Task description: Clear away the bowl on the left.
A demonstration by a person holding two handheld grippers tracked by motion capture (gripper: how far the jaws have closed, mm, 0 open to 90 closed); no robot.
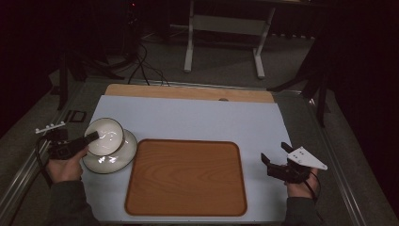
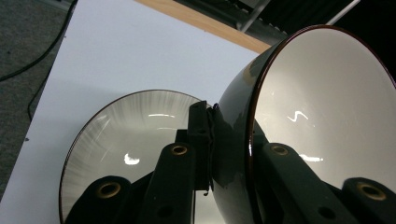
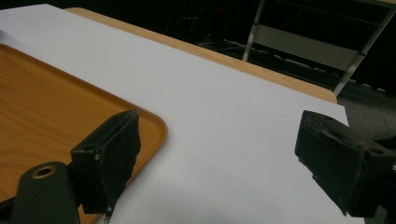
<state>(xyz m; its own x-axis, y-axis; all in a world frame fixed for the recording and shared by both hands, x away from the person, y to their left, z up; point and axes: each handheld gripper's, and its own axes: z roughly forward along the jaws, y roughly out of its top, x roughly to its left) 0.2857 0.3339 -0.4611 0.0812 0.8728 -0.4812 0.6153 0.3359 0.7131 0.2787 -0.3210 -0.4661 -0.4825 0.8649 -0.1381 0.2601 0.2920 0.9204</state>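
The bowl (image 1: 104,136) is clamped at its rim by the left tool (image 1: 90,137): in the left gripper view one jaw presses on the dark outer wall of the bowl (image 2: 322,116) and the other lies inside on the white surface. The bowl is tilted on its side, its opening turned toward the tray, and it hangs just above the plate (image 1: 117,157), which lies flat on the worktop (image 1: 188,117) at the left of the wooden tray (image 1: 186,178). I cannot tell if the bowl's lower edge touches the plate (image 2: 135,135) or is just free of it.

The grip takes only a thin piece of a smooth, glazed rim, so in my judgement the bowl could slide or turn between the pads and fall on the plate, which may chip both. A fast swing toward the tray would raise this risk.

The right tool (image 1: 276,160) stands released beside the right edge of the tray, its jaws wide apart with nothing between them and over bare worktop (image 3: 224,116).

The foot of the bowl and the near part of the plate are hidden behind the jaws, and the room behind is too dark to read.
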